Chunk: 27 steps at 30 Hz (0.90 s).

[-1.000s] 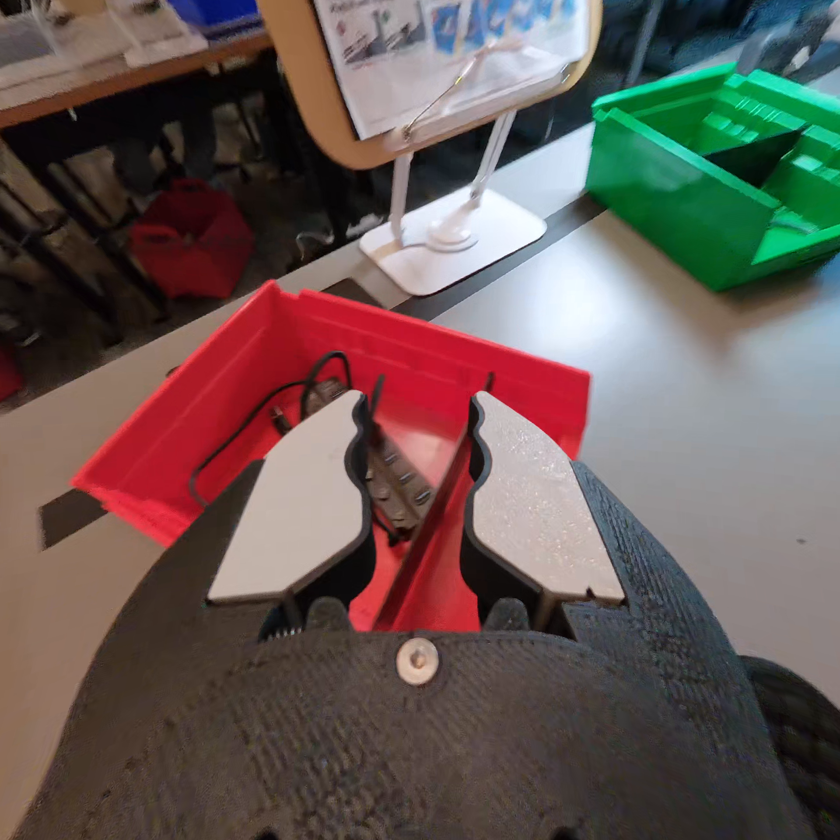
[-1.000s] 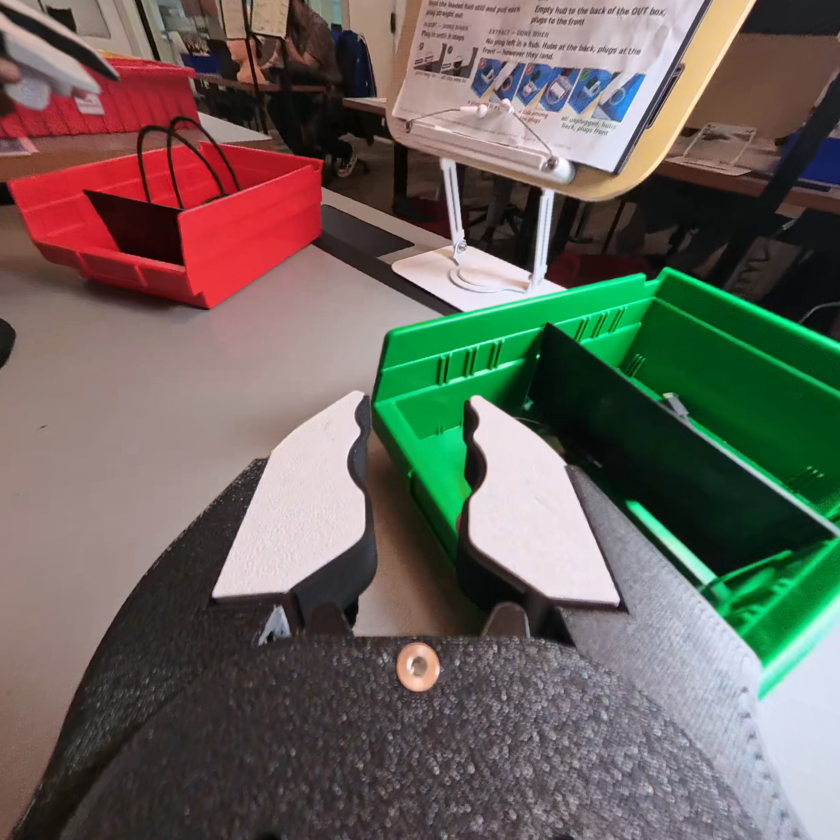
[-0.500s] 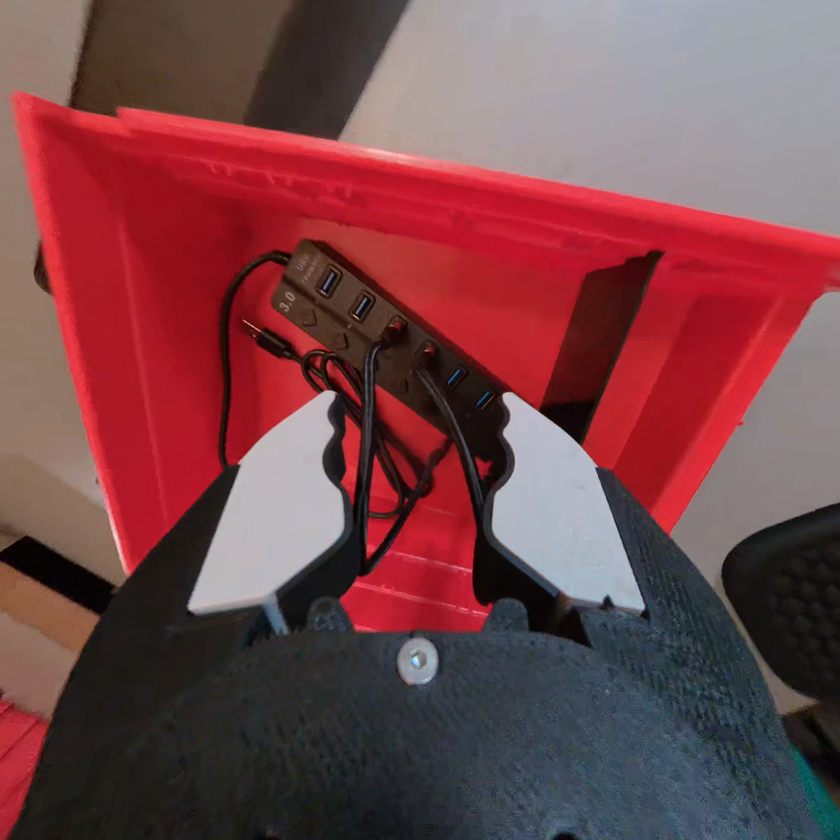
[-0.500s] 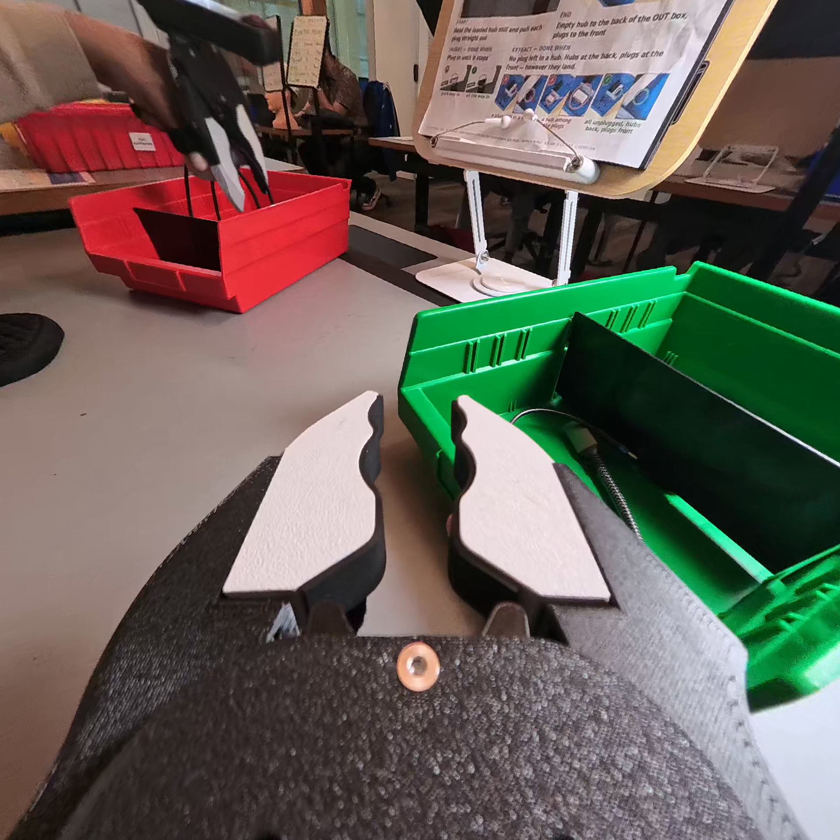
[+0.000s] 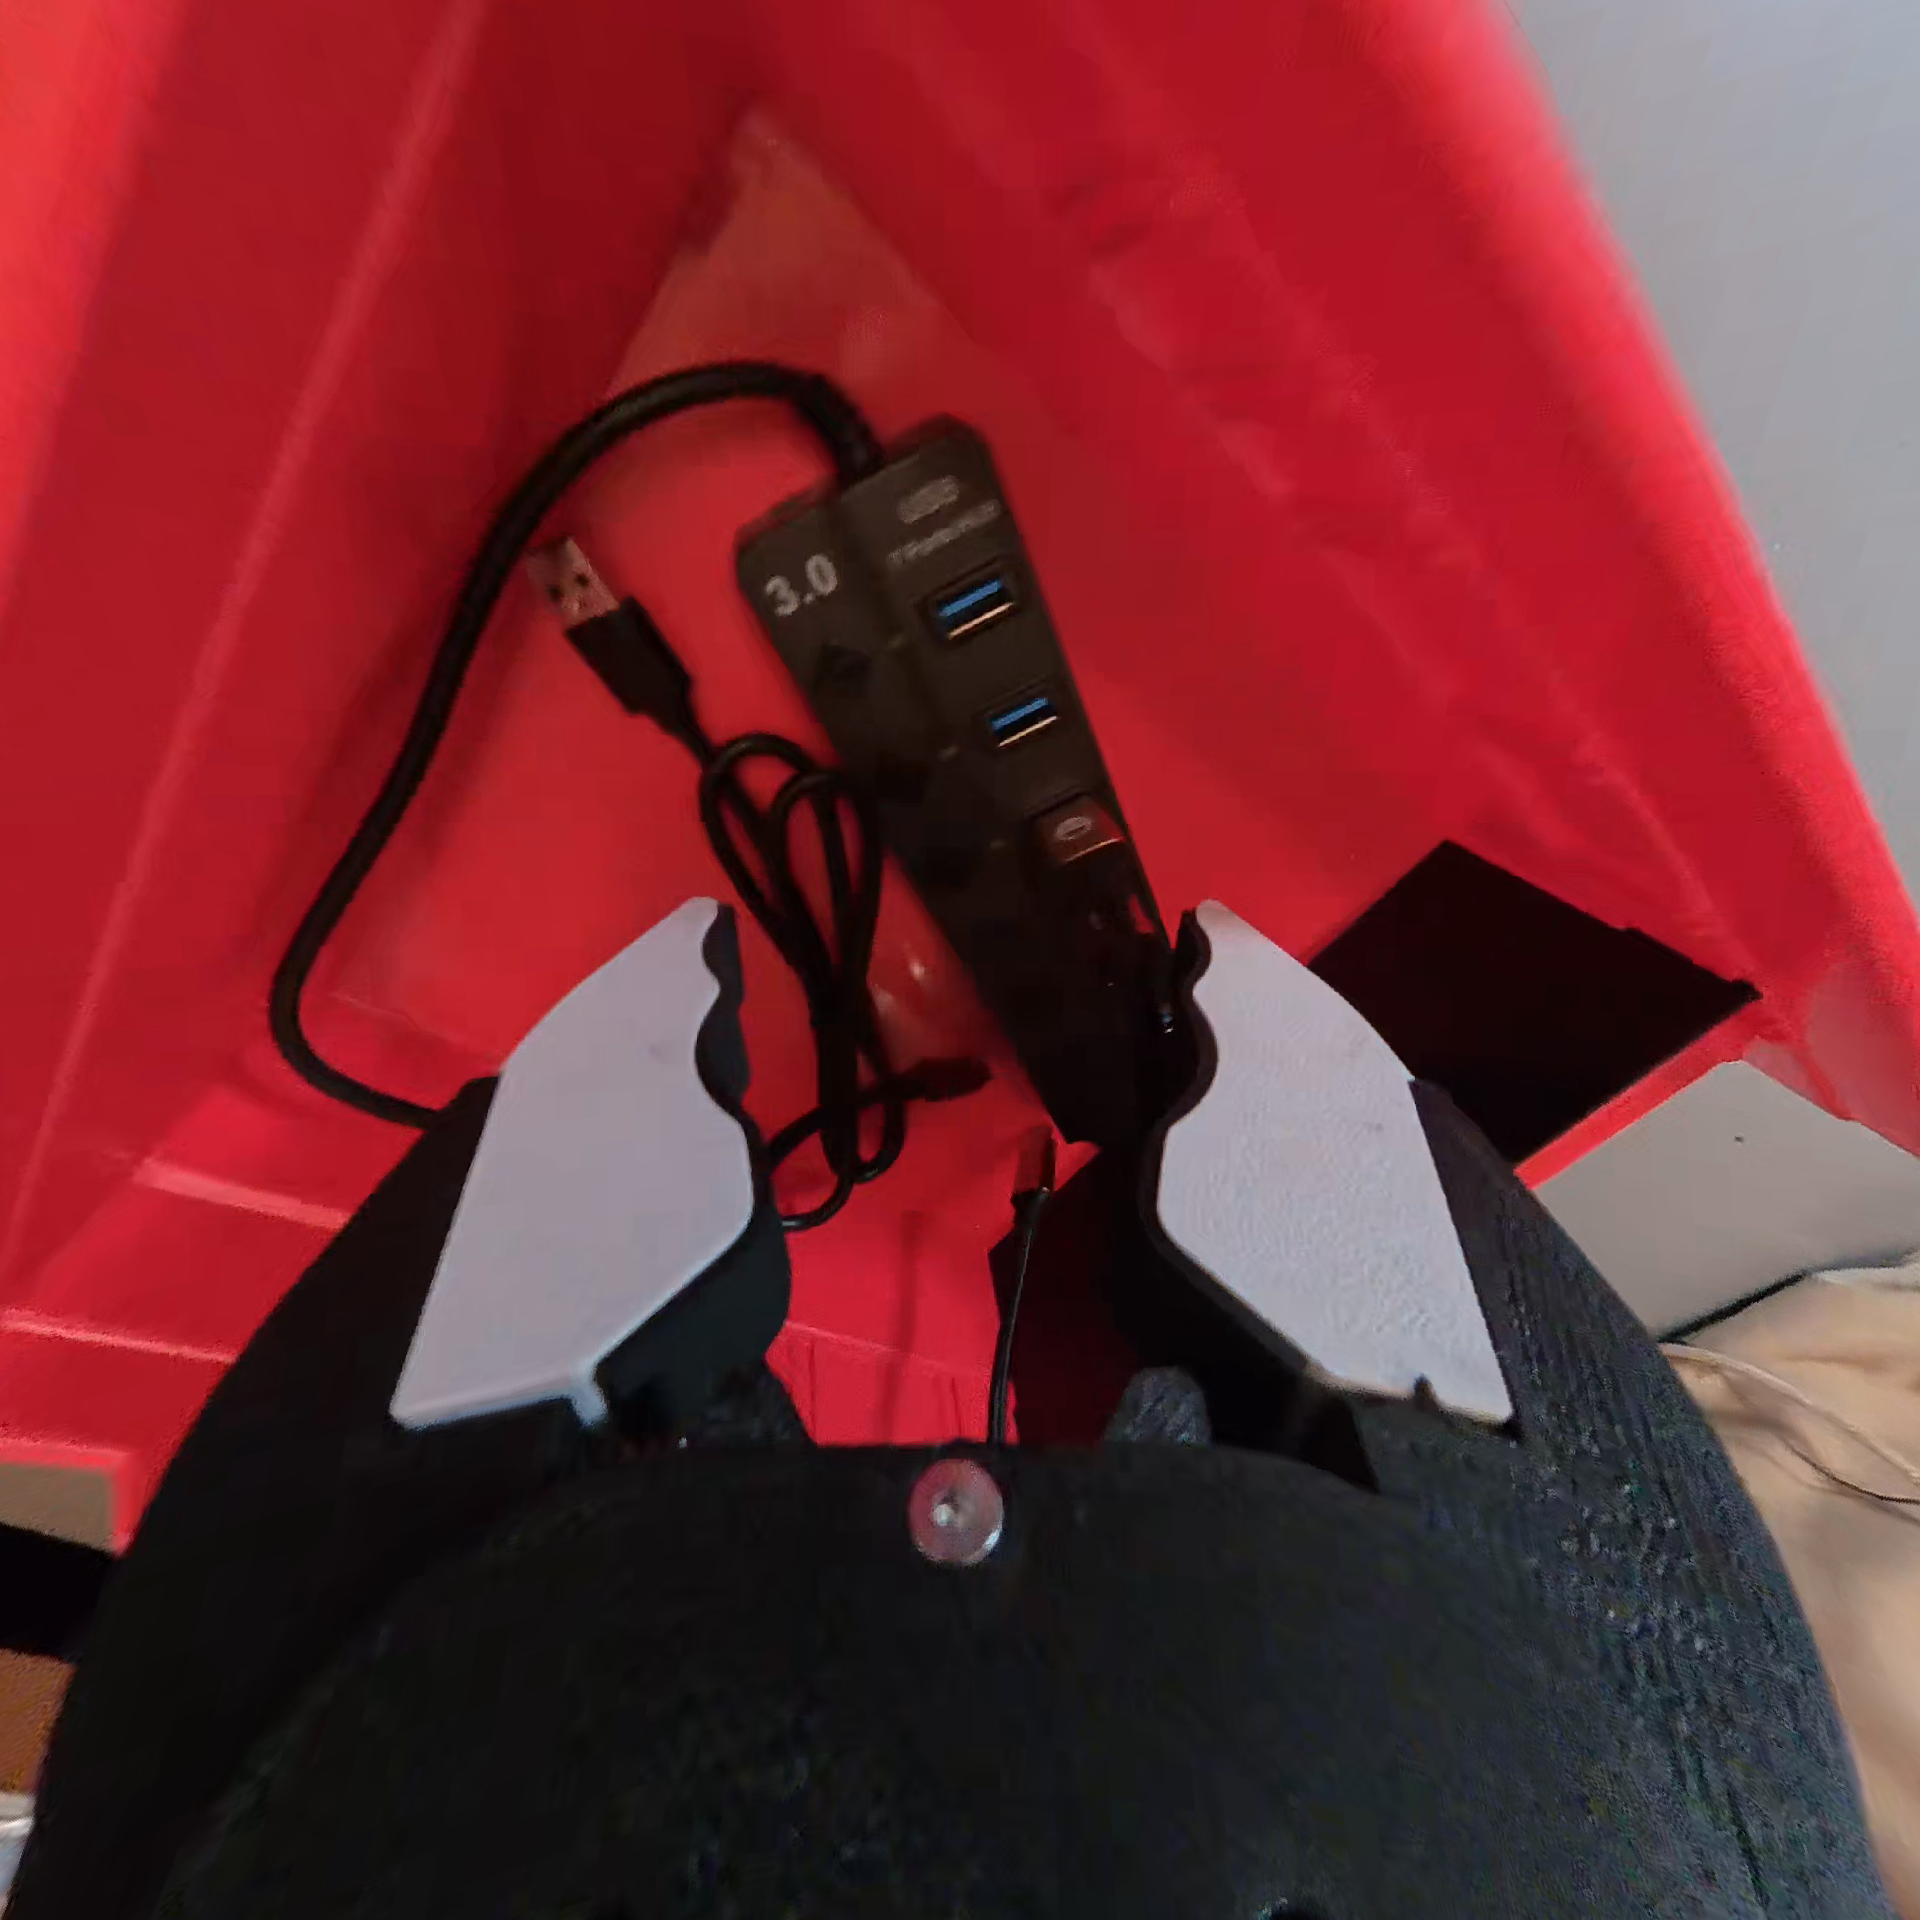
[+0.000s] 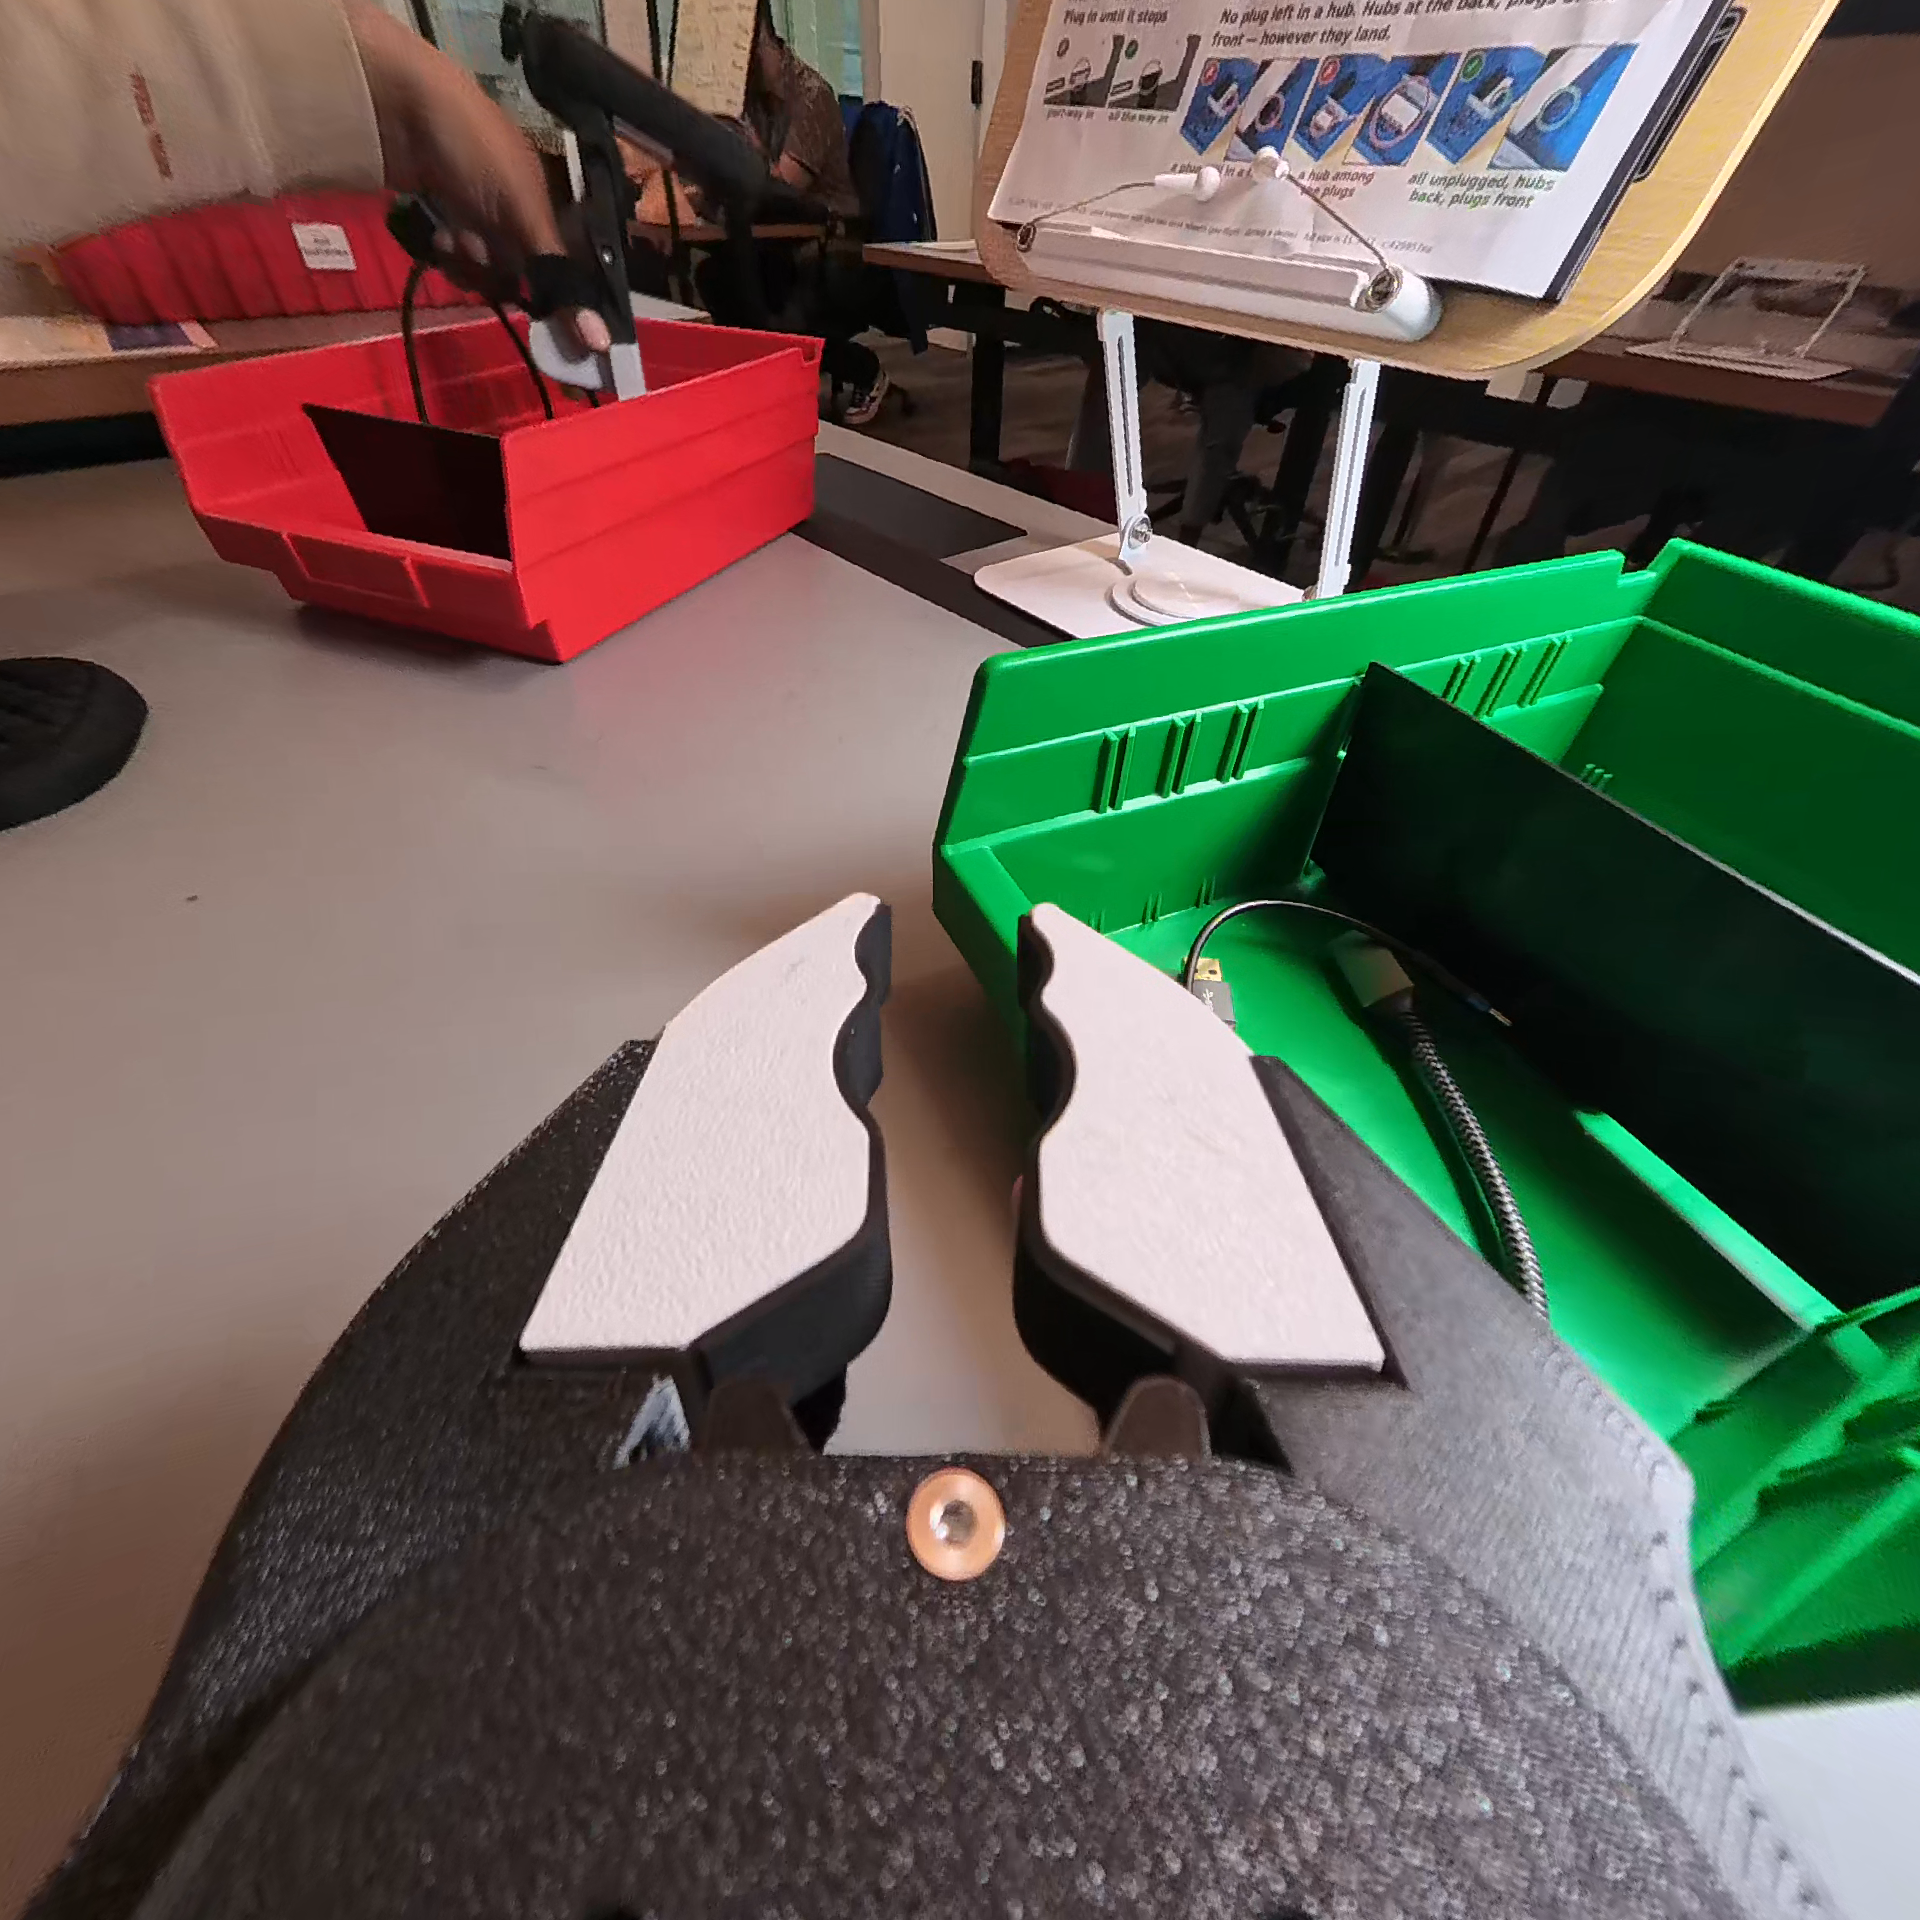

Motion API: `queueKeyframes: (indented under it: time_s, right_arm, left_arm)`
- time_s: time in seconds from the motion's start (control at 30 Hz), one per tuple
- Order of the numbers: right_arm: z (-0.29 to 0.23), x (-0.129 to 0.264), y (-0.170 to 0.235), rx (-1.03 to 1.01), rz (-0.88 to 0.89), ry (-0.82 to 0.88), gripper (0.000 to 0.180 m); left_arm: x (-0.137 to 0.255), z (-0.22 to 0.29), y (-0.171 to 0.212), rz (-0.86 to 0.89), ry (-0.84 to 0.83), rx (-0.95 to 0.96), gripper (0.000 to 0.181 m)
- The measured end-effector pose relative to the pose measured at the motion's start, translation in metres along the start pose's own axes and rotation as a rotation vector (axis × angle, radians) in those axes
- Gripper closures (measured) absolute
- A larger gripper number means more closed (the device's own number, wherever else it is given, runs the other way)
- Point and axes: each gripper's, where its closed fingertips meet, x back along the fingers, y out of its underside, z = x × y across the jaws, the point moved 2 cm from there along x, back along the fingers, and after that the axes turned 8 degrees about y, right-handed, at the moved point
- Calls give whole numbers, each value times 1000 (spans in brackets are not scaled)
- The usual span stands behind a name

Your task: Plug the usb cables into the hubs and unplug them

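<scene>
In the left wrist view my left gripper is down inside the red bin, jaws wide open. A black USB hub lies on the bin floor and runs in between my fingers; its near end is next to the right finger, and the left finger stands clear of it. A black plug sits in one hub port and thin black cables loop beside it. A loose USB plug lies to the left. My right gripper hovers over the grey table by the green bin's corner, jaws narrowly apart with nothing between them.
The green bin holds a braided cable, a loose USB plug and a black divider. The red bin stands far left with the left gripper in it. An instruction stand is behind. A black round pad lies at the left edge.
My left gripper has tipped down and dropped into the red bin toward the hub, and its jaws opened wider. My right gripper's jaws narrowed a little, and it stayed beside the green bin.
</scene>
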Motion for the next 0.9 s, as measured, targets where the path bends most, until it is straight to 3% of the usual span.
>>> queueKeyframes:
  time_s: [0.27,0.9]
  right_arm:
    - [3,3,-3,-34,15,8,158]
    - [-6,0,-8,-66,36,-26,159]
  left_arm:
    - [-31,-6,5,-78,9,44,99]
    - [-34,-9,2,-4,-15,123,99]
